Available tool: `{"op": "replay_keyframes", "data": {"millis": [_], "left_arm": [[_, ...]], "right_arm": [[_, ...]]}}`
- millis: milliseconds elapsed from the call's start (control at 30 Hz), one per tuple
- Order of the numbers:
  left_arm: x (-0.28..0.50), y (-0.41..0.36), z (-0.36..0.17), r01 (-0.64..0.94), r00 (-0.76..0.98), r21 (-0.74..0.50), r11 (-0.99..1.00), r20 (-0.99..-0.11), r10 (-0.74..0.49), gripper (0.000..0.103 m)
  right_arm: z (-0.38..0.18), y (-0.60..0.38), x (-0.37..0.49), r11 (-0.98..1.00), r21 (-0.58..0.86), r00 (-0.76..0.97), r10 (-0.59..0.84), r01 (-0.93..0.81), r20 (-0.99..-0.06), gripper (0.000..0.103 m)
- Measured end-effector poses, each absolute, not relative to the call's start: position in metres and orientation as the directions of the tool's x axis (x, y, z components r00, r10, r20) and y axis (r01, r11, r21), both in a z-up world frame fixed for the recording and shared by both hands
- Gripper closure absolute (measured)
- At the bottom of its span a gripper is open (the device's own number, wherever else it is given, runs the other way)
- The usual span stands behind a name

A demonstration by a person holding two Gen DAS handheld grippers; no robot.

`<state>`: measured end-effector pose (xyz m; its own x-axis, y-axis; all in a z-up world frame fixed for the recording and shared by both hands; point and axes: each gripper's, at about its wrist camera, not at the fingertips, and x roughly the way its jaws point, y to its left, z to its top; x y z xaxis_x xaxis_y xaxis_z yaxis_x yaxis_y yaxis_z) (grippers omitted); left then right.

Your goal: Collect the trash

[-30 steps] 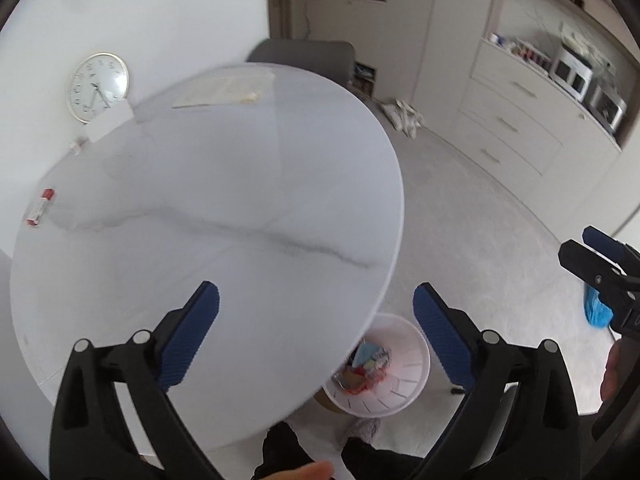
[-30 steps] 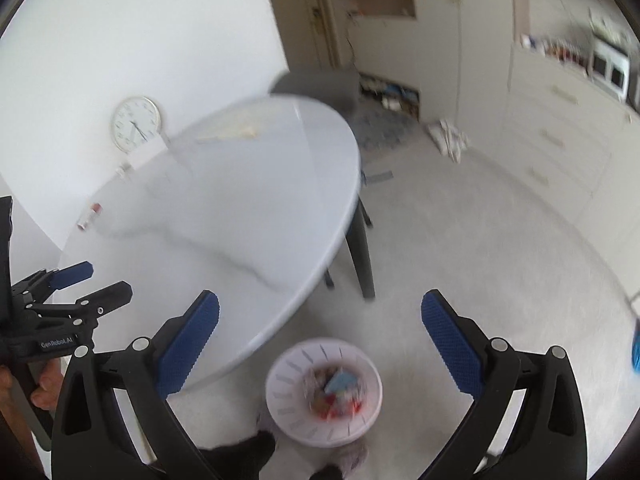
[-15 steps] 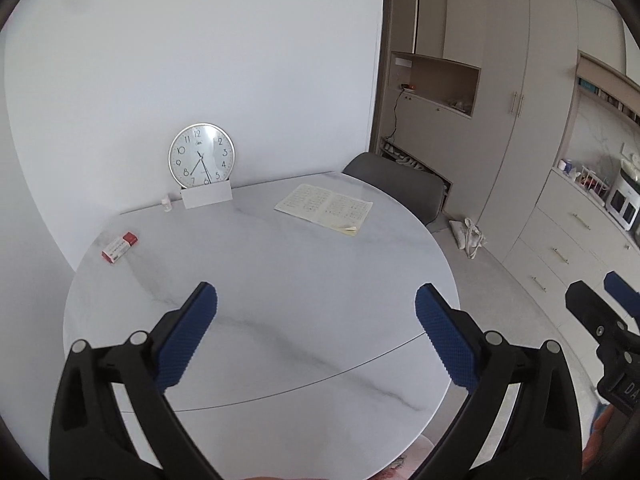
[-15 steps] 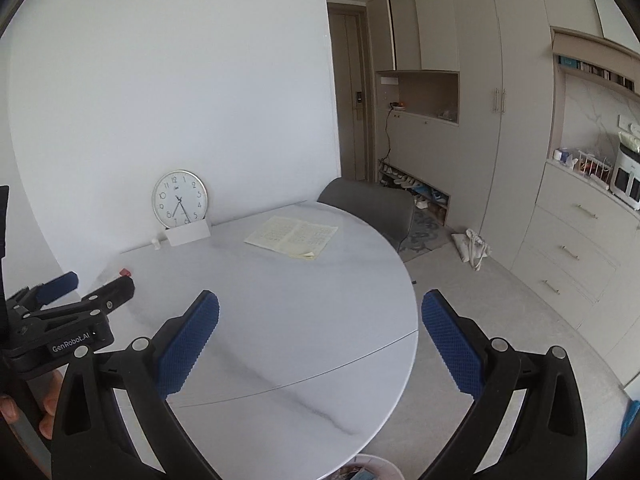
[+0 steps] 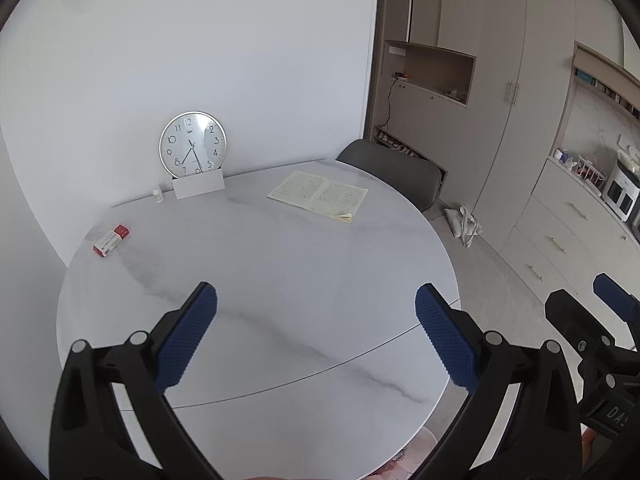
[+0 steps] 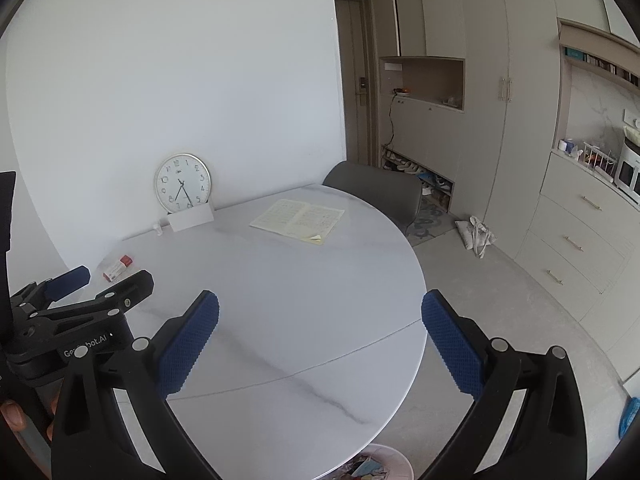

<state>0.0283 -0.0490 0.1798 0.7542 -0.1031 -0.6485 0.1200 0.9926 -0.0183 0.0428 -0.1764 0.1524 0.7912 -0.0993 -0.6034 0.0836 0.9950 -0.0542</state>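
Note:
My left gripper (image 5: 316, 320) is open and empty above the near half of the round white marble table (image 5: 280, 272). Beside it, my right gripper (image 6: 320, 322) hangs open and empty over the table's near right part. A small red and white box (image 5: 111, 241) lies near the table's far left edge, well ahead of both grippers. The box (image 6: 117, 268) also shows in the right wrist view. A white trash bin (image 6: 394, 460) with colourful wrappers inside stands on the floor under the near table edge, mostly cut off.
A round clock (image 5: 193, 144) leans on the wall behind a white card (image 5: 198, 185) and a tiny bottle (image 5: 159, 195). An open booklet (image 5: 318, 196) lies at the table's far side, by a grey chair (image 5: 394, 174). Cabinets and a bag (image 6: 476, 234) stand at right.
Both views have swung up from the bin and floor to the tabletop and wall. The bin has slid almost out of sight at the bottom. Both grippers stay open.

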Motion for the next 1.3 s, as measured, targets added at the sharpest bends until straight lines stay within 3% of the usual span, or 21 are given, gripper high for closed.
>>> {"op": "replay_keyframes", "data": {"millis": [1300], "left_arm": [[0.013,-0.053,0.177,0.142,0.75,-0.004,0.99,-0.652,-0.111,0.008]], "right_arm": [[0.155,-0.18,0.031,0.994,-0.06,0.796,-0.109,0.091,-0.596,0.002]]}}
